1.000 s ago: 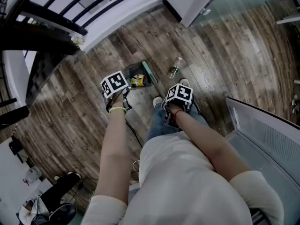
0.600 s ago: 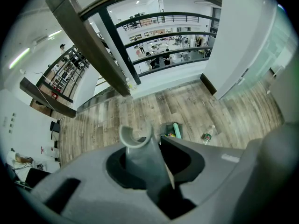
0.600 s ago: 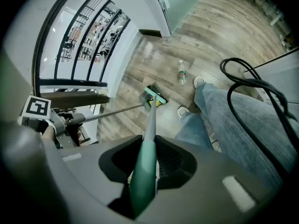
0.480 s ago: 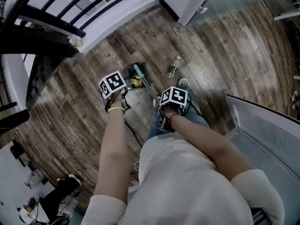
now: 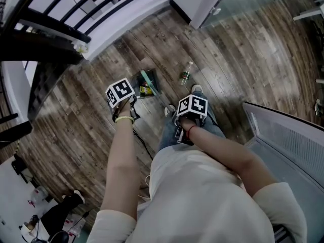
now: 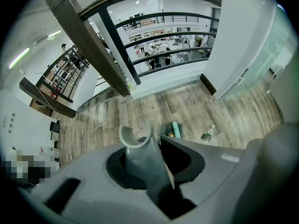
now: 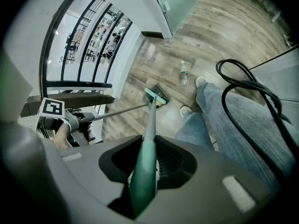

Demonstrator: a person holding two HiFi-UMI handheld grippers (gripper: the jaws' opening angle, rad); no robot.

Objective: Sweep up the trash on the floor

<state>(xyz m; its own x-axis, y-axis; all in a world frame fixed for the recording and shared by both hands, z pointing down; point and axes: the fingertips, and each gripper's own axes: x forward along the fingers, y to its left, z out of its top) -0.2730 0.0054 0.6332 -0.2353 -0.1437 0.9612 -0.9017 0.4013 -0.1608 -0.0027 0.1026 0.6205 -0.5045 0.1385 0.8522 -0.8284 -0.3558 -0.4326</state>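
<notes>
My left gripper [image 5: 124, 104] is shut on the grey handle [image 6: 140, 155] of a dark long-handled dustpan [image 5: 142, 80] that rests on the wood floor. A yellow piece of trash [image 5: 146, 90] lies in the dustpan. My right gripper [image 5: 186, 123] is shut on the green broom handle [image 7: 145, 162]. The teal broom head [image 5: 148, 80] sits at the dustpan's mouth. A clear plastic bottle [image 5: 186, 74] with a green label lies on the floor to the right of the dustpan, apart from the broom. In the right gripper view the bottle [image 7: 183, 72] lies beyond the broom head [image 7: 155, 96].
The person's shoes [image 5: 197, 88] and jeans leg [image 7: 233, 120] stand just right of the broom. A black cable [image 7: 243, 85] loops over the leg. A white wall base and black railing [image 5: 61, 24] run along the far side. A glass partition [image 5: 288, 140] stands at right.
The broom head has slid left, from the dustpan's right side to its mouth. The right gripper swung left and back. The bottle lies where it was.
</notes>
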